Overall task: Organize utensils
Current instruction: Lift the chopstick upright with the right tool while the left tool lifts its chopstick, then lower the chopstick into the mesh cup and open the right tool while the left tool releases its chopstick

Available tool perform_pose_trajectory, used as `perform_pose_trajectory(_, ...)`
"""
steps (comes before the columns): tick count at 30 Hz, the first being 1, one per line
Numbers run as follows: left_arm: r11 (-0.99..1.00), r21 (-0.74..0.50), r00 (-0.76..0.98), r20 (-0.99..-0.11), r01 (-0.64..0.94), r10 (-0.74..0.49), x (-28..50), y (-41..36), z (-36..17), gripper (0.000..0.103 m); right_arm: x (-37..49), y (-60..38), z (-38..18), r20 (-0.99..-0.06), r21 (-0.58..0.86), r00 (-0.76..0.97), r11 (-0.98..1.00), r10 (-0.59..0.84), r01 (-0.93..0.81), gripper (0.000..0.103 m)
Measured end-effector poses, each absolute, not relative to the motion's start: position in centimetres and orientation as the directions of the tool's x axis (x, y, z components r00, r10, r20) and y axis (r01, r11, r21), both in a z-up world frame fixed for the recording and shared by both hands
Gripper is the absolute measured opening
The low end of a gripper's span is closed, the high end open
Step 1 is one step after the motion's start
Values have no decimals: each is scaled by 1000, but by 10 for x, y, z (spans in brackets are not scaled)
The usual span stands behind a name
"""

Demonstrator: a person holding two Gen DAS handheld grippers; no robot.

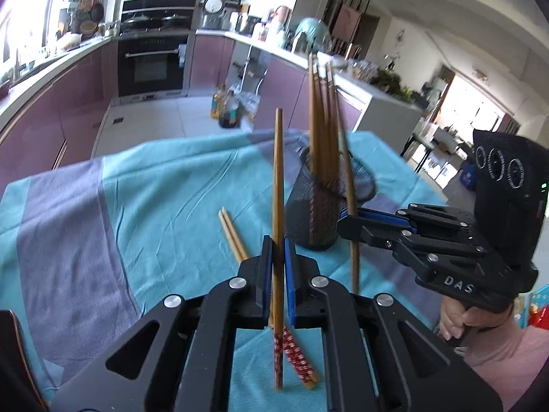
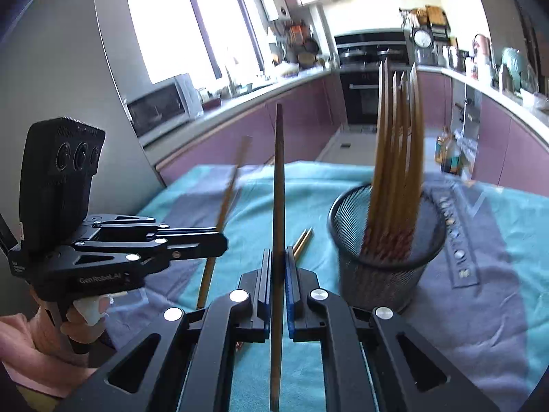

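My left gripper (image 1: 278, 250) is shut on a brown chopstick (image 1: 278, 178) with a red patterned end, held upright above the table. My right gripper (image 2: 278, 264) is shut on another brown chopstick (image 2: 278, 178), also upright; it shows in the left wrist view (image 1: 353, 216) beside the black mesh cup (image 1: 315, 206). The cup (image 2: 384, 267) holds several chopsticks (image 2: 398, 144) standing up. Two more chopsticks (image 1: 233, 237) lie on the cloth in front of the cup, seen also in the right wrist view (image 2: 303, 240). The left gripper shows in the right wrist view (image 2: 219, 240).
The table is covered by a teal and grey cloth (image 1: 137, 199). A patterned ruler-like strip (image 2: 456, 237) lies right of the cup. Kitchen counters (image 1: 51, 61), an oven (image 1: 151, 65) and bottles on the floor (image 1: 226, 106) are beyond the table's far edge.
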State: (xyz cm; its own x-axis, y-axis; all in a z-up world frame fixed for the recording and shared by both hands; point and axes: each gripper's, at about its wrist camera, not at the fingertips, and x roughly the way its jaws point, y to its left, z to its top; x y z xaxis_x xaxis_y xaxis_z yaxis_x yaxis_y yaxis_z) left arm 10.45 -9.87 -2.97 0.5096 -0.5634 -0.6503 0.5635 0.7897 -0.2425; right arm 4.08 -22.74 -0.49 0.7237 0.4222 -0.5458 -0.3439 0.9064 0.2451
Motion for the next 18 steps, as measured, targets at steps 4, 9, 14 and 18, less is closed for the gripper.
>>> perform_pose_trajectory(4,768,-256,521,-606,587,-601,100,-95,-5,7,33,-239,12,-503,232,760,911,412,-340,6)
perform_pose_trajectory(9,745,-278,534,-553,606,-640,98,-92,20,7,29,-252,30,-456,227,794,915,403,-334,6)
perform_pose_trajectory(14,735,-286,554,-507,615,-661,102,-95,41,7,31,-263,50,-418,213,818,918,396,-335,6)
perform_pose_trajectory(18,724,-291,571,-463,625,-678,104,-102,62,7,35,-274,67,-390,194,838,924,382,-330,6)
